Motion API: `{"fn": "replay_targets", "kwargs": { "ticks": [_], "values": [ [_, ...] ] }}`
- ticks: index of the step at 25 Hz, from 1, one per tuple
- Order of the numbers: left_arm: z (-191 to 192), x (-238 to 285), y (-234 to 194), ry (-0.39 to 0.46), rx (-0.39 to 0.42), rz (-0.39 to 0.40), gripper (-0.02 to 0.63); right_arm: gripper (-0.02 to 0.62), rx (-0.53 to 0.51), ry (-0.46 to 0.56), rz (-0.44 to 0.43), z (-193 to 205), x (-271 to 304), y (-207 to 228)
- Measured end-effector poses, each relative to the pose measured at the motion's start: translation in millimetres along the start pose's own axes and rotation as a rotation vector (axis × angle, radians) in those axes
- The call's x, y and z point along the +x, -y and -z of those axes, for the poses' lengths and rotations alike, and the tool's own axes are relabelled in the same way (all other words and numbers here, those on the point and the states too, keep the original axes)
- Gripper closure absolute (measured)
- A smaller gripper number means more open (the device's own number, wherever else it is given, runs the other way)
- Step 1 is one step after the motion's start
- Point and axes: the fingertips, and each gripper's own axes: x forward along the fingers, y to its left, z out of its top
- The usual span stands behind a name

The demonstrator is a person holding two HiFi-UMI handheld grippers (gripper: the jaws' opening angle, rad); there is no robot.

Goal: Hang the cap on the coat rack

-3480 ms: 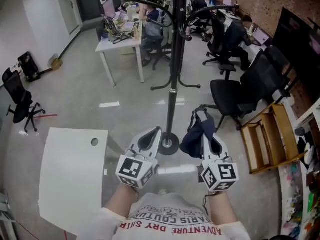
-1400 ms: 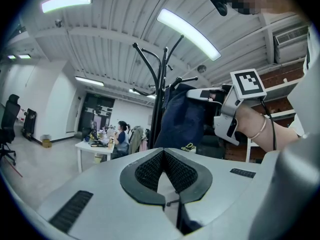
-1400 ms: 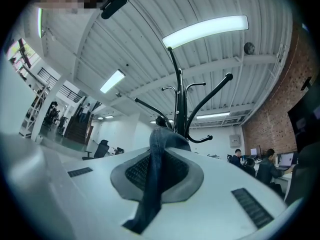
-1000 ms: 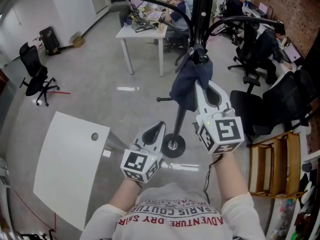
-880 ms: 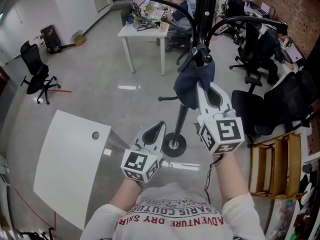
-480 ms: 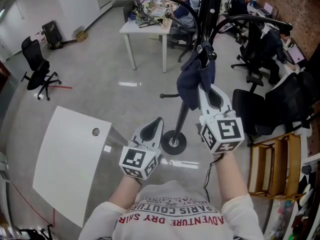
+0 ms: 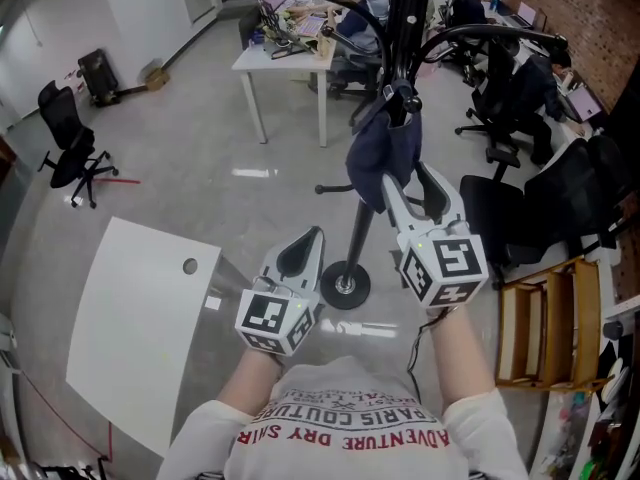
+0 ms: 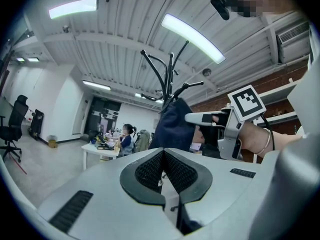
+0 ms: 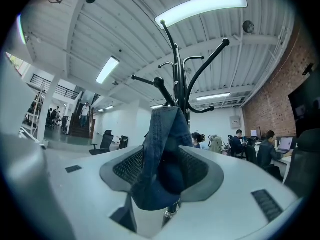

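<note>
The dark blue denim cap (image 7: 383, 156) hangs by its strap from a knobbed hook (image 9: 159, 82) of the black coat rack (image 7: 406, 28). My right gripper (image 7: 411, 186) is just below the hook and its jaws are opening. The cap (image 9: 161, 151) droops between the spread pads (image 9: 127, 168), which no longer pinch it. My left gripper (image 7: 301, 253) is lower and to the left, shut and holding nothing. In the left gripper view the cap (image 8: 173, 126) shows beside the right gripper (image 8: 206, 118), with the rack (image 8: 170, 79) above it.
The rack's round base (image 7: 345, 288) stands on the grey floor between my grippers. A white table (image 7: 130, 348) is at lower left. A white desk (image 7: 285, 53) with seated people is behind the rack. Black office chairs (image 7: 540, 198) and a wooden shelf (image 7: 545, 318) crowd the right.
The right gripper carried the cap up to the rack's hook. In the last half second its jaws spread apart and the cap stays hanging. The left gripper barely moved.
</note>
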Motion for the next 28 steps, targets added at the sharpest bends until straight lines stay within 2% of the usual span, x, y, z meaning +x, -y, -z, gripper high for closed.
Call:
{"fn": "replay_targets", "kwargs": {
  "ticks": [6, 10, 12, 14, 20, 28],
  "values": [
    [-15, -2, 8, 0.032, 0.029, 0.018, 0.6, 0.425, 0.031, 0.079, 0.029, -4, -34, -2],
    [-25, -1, 11, 0.073, 0.047, 0.017, 0.6, 0.444, 0.045, 0.113, 0.072, 18, -54, -3],
    [-29, -2, 13, 0.099, 0.054, 0.018, 0.601, 0.523, 0.024, 0.091, 0.1, 36, -62, -5],
    [-27, -2, 16, 0.097, 0.055, 0.026, 0.6, 0.546, 0.027, 0.061, 0.114, 55, -69, -6],
    [-17, -2, 29, 0.078, 0.077, 0.056, 0.6, 0.571, 0.024, -0.028, 0.142, 94, -87, -8],
    [-8, -6, 36, 0.06, 0.075, 0.063, 0.6, 0.578, 0.036, -0.041, 0.147, 104, -102, -13]
  ]
}}
